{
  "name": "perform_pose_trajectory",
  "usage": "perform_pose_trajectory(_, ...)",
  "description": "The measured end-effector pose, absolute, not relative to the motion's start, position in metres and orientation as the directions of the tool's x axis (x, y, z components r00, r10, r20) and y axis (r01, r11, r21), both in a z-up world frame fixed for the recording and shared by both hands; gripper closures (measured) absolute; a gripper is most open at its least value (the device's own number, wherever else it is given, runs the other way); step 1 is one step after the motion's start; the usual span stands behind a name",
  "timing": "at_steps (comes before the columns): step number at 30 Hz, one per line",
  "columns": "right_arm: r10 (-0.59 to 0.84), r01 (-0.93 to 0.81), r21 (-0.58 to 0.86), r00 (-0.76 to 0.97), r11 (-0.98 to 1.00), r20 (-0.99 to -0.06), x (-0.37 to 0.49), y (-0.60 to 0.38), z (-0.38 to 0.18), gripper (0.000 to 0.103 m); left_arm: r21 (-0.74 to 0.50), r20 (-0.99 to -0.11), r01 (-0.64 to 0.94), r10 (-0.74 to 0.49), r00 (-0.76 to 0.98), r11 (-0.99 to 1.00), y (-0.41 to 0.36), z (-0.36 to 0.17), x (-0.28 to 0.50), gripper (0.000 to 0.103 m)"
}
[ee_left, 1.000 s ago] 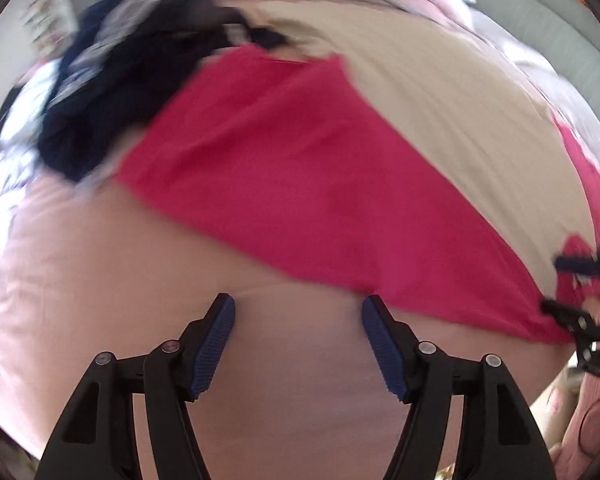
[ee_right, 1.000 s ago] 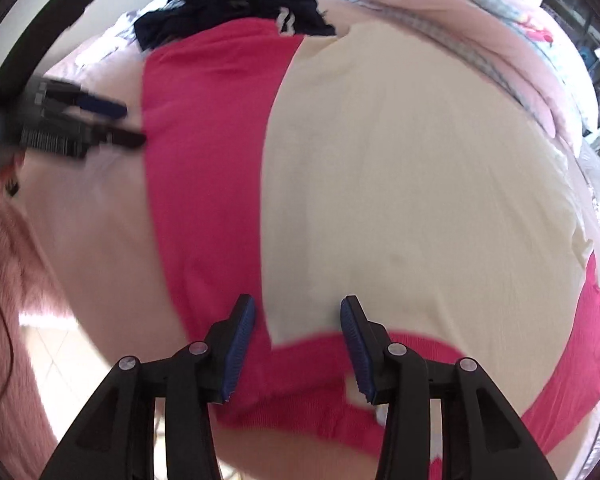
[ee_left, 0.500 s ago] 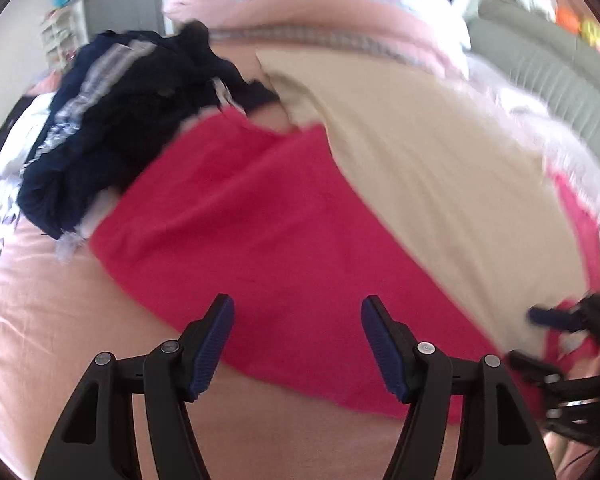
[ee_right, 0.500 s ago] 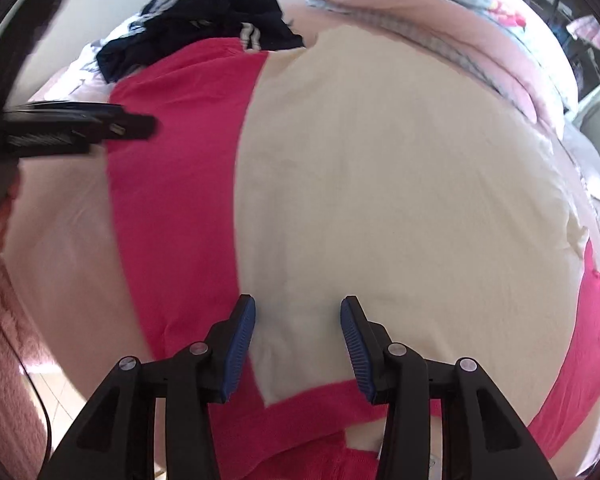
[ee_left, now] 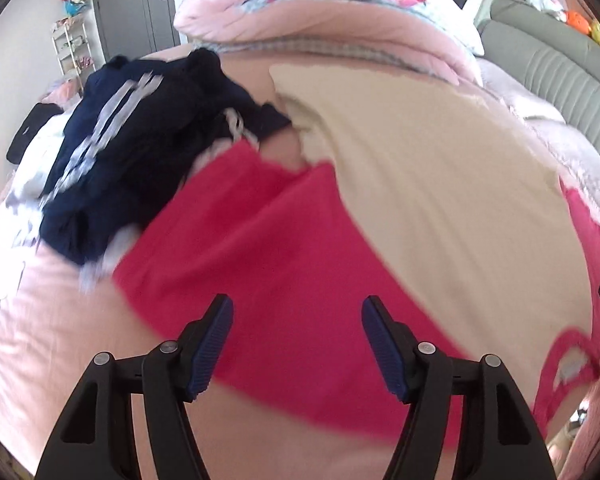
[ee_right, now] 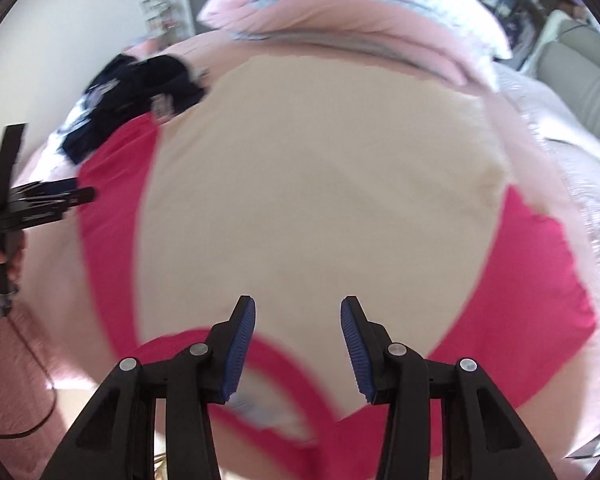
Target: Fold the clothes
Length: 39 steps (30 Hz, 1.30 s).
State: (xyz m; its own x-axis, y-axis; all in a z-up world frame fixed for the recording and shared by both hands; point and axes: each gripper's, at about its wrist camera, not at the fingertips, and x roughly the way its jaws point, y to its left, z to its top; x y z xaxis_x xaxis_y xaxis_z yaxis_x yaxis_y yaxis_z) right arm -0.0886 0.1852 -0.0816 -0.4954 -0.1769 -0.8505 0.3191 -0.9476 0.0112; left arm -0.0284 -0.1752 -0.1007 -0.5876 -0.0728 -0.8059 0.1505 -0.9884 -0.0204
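Pink-and-cream shirt [ee_right: 320, 184] lies spread flat on the pink bed [ee_left: 40, 340], long axis running away from me, neckline nearest. My right gripper [ee_right: 298, 344] hangs over that collar, jaws partway apart, nothing btwn them. Left gripper [ee_left: 296, 344] is over the red side panel, jaws wide, empty. Fabric looks soft, thin knit, smooth. Navy clothes pile [ee_left: 140, 152] sits just beyond.

Open run: from my left wrist view, bare pink bedsheet [ee_left: 40, 340] at 8 o'clock gives me free passage.
Centre: flat red-and-beige cotton garment [ee_left: 284, 248] spread low, nothing standing on it.
10 o'clock: heaped navy white-striped clothing [ee_left: 140, 148] overlapping the garment's far corner, blocks me.
12 o'clock: rolled pink quilt [ee_right: 352, 36] walls off the far edge.
2 o'clock: grey padded headboard [ee_left: 560, 68].
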Motion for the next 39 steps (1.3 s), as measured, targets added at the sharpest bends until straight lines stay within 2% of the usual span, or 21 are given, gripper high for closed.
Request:
perform_pose_trajectory(4,-0.122,0.265,-0.015,-0.493,-0.964,-0.862,-0.153,0.227,-0.078,0.059,-0.052,-0.804,0.219,-0.089,-0.588,-0.974,-0.199,-0.104,-0.120,0.054)
perform_pose_trajectory(6,-0.128,0.259,0.000,-0.479,-0.966,-0.869,-0.194,0.223,-0.086,0.059,-0.086,-0.818,0.241,-0.070,-0.571,-0.967,-0.209,-0.109,-0.157,0.066)
perform_pose_trajectory(11,-0.202,0.348,0.030,-0.472,-0.937,-0.858,-0.276,0.144,-0.103,0.059,-0.152,-0.833,0.269,-0.024,-0.553,-0.951,-0.230,-0.115,-0.215,0.066)
perform_pose_trajectory(15,-0.259,0.420,0.059,-0.438,-0.906,-0.861,-0.321,0.068,-0.116,0.059,-0.248,-0.860,0.237,0.100,-0.501,-0.939,-0.241,-0.146,-0.279,0.066)
perform_pose_trajectory(17,-0.269,0.459,0.053,-0.419,-0.887,-0.868,-0.337,0.030,-0.126,0.059,-0.237,-0.868,0.207,0.111,-0.484,-0.949,-0.241,-0.150,-0.284,0.066)
perform_pose_trajectory(22,-0.261,0.514,0.031,-0.382,-0.857,-0.886,-0.371,-0.038,-0.154,0.059,-0.310,-0.848,0.161,0.196,-0.492,-0.937,-0.249,-0.148,-0.280,0.066)
perform_pose_trajectory(26,-0.300,0.501,0.089,-0.359,-0.861,-0.884,-0.383,-0.051,-0.158,0.059,-0.329,-0.833,0.125,0.226,-0.505,-0.936,-0.252,-0.144,-0.276,0.066)
perform_pose_trajectory(30,-0.303,0.506,0.081,-0.374,-0.859,-0.877,-0.386,-0.061,-0.160,0.059,-0.244,-0.865,0.060,0.189,-0.464,-0.968,-0.237,-0.154,-0.277,0.067)
perform_pose_trajectory(31,-0.300,0.508,0.077,-0.373,-0.858,-0.878,-0.387,-0.062,-0.161,0.059,-0.216,-0.866,0.047,0.169,-0.470,-0.975,-0.232,-0.155,-0.276,0.070)
perform_pose_trajectory(32,-0.297,0.510,0.074,-0.372,-0.857,-0.880,-0.388,-0.064,-0.163,0.059,-0.200,-0.866,0.041,0.157,-0.474,-0.979,-0.230,-0.155,-0.276,0.087)
perform_pose_trajectory(33,-0.288,0.511,0.063,-0.374,-0.857,-0.882,-0.388,-0.066,-0.165,0.059,-0.187,-0.866,0.035,0.148,-0.478,-0.982,-0.227,-0.156,-0.276,0.095)
perform_pose_trajectory(37,-0.258,0.496,0.043,-0.372,-0.867,-0.892,-0.393,-0.069,-0.176,0.059,-0.148,-0.864,0.042,0.109,-0.491,-0.988,-0.228,-0.156,-0.273,0.097)
perform_pose_trajectory(39,-0.262,0.488,0.051,-0.375,-0.872,-0.889,-0.394,-0.069,-0.178,0.059,-0.100,-0.864,0.073,0.050,-0.502,-0.992,-0.234,-0.155,-0.269,0.102)
